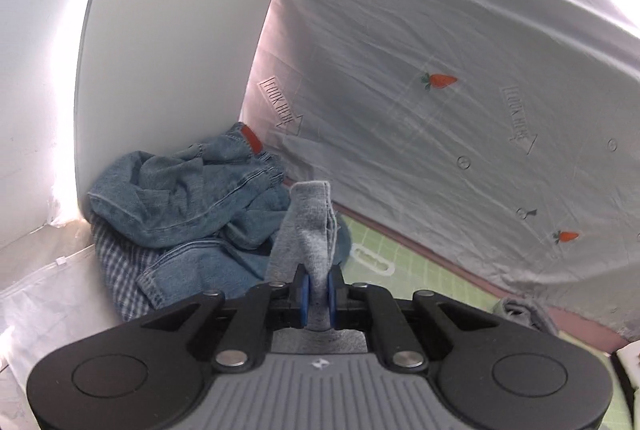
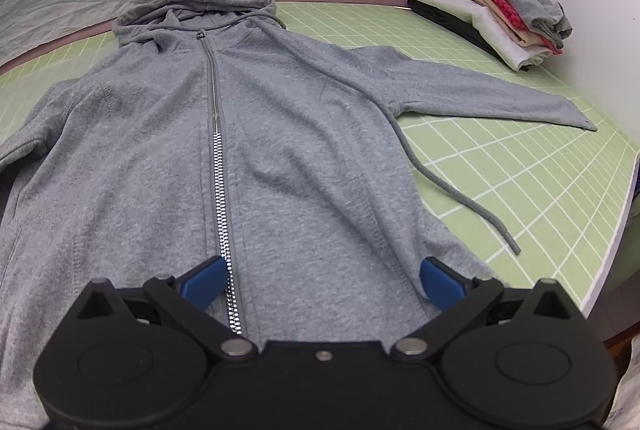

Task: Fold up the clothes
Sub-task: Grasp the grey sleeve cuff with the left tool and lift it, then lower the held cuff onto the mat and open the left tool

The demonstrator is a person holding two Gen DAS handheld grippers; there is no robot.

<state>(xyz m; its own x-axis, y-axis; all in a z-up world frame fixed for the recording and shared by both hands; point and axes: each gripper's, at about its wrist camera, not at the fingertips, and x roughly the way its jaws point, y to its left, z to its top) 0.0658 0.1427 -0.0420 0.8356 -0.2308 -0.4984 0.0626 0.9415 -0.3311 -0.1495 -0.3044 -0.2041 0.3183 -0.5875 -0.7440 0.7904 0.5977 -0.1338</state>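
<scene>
Covering green gridded mat (image 2: 500,157): grey hoodie (image 2: 280,133)

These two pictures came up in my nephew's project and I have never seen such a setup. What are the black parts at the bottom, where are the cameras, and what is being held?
The black parts are hand-held two-finger grippers, one in each of a person's hands; no robot arm. Each carries a wide-angle camera looking along its fingers.

The left camera shows the left gripper shut on a strip of grey fabric, lifted off the mat. Behind it lies a heap of jeans.

The right camera shows the right gripper, open, above a grey zip hoodie spread flat on a green grid mat. A stack of folded clothes sits in the far corner.
</scene>
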